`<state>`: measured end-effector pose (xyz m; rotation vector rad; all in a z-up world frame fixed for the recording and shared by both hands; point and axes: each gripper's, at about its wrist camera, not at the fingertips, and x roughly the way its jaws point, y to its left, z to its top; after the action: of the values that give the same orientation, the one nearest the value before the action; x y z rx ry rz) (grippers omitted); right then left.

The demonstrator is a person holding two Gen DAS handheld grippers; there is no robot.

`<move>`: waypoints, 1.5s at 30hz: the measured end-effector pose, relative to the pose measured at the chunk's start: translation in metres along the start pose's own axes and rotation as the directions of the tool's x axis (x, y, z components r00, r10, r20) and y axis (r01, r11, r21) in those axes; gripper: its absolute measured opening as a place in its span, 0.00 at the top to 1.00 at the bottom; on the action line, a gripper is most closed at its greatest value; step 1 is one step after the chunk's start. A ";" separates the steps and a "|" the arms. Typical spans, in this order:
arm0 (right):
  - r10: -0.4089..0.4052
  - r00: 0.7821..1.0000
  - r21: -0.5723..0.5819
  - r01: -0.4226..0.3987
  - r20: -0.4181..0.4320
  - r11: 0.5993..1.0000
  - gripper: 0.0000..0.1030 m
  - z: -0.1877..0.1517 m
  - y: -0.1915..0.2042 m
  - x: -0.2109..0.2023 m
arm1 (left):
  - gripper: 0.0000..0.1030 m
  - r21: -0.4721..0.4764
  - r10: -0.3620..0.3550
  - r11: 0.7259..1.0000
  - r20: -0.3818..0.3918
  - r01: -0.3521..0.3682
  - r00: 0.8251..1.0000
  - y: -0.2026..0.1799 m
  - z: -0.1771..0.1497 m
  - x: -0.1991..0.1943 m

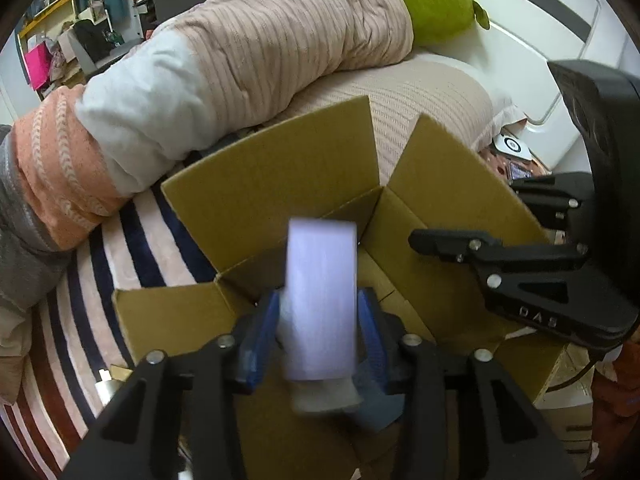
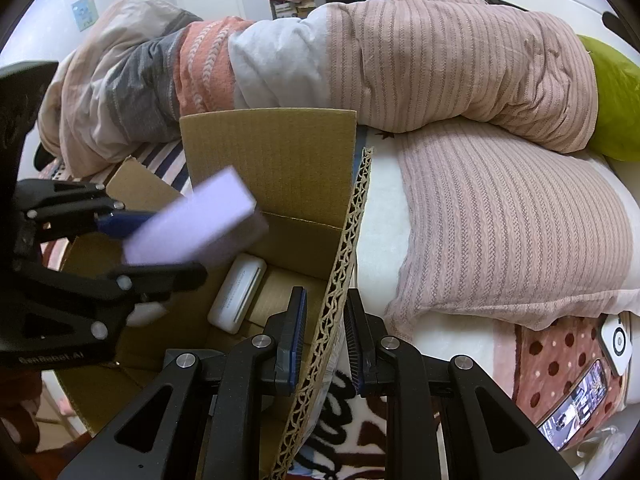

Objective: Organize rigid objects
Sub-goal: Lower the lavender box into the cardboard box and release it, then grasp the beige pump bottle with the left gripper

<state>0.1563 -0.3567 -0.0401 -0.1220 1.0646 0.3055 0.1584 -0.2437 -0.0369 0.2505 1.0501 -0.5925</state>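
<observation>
- Left wrist view: the left gripper (image 1: 318, 332) has its jaws clenched on a pale lilac box (image 1: 322, 300) — the box stands on end between the blue pads (image 1: 256, 344), its lower part pinched and its upper part rising past the fingertips, blurred.
- The lilac box hangs over the open cardboard box (image 1: 280, 184), whose flaps stand up; the carton rests on a bed with a striped blanket (image 1: 132, 256).
- The right gripper (image 1: 460, 220) shows at the right edge, reaching to the carton's right flap.
- A rolled quilt (image 1: 256, 52) and a green pillow (image 1: 432, 0) lie behind the carton.
- Right wrist view: the right gripper (image 2: 324, 332) has its jaws released — they straddle the corrugated edge of the flap (image 2: 340, 280), one pad on each side, with gaps visible.
- The left gripper (image 2: 160, 240) holds the lilac box (image 2: 196, 220) tilted above the carton's opening (image 2: 276, 160).
- A white case (image 2: 236, 296) lies on the carton's floor, below the lilac box.
- A phone (image 2: 576, 404) lies on a dotted cloth at lower right.
</observation>
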 end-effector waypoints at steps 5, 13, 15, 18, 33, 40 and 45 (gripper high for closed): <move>-0.004 1.000 -0.003 0.004 -0.001 1.000 0.84 0.000 0.001 -0.001 | 0.36 -0.024 0.007 1.000 0.086 -0.005 0.996 0.013 -0.010 -0.029; -0.009 1.000 -0.001 0.009 -0.005 1.000 0.84 -0.001 0.003 0.000 | 0.27 -0.167 0.113 0.983 0.242 -0.073 0.964 0.086 -0.054 -0.104; -0.011 1.000 -0.002 0.011 -0.007 1.000 0.84 -0.001 0.003 0.000 | 0.24 -0.208 0.162 0.972 0.237 -0.113 0.958 0.108 -0.073 -0.111; -0.012 1.000 0.000 0.012 -0.008 1.000 0.84 -0.001 0.004 0.001 | 0.24 -0.248 0.201 0.958 0.214 -0.146 0.956 0.135 -0.106 -0.112; -0.021 1.000 0.004 0.021 -0.018 1.000 0.84 -0.001 0.006 0.003 | 0.59 -0.333 0.070 0.942 0.044 -0.051 0.997 0.192 -0.212 -0.018; -0.018 1.000 0.007 0.018 -0.017 1.000 0.84 -0.001 0.005 0.003 | 0.68 -0.238 0.118 0.965 0.000 -0.114 0.993 0.173 -0.187 0.013; -0.017 1.000 0.008 0.017 -0.016 1.000 0.84 -0.001 0.005 0.003 | 0.70 -0.237 0.131 0.963 -0.014 -0.130 0.991 0.172 -0.178 0.025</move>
<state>0.1554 -0.3519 -0.0432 -0.1265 1.0805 0.2849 0.1336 -0.0283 -0.1591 0.1078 1.0831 -0.3439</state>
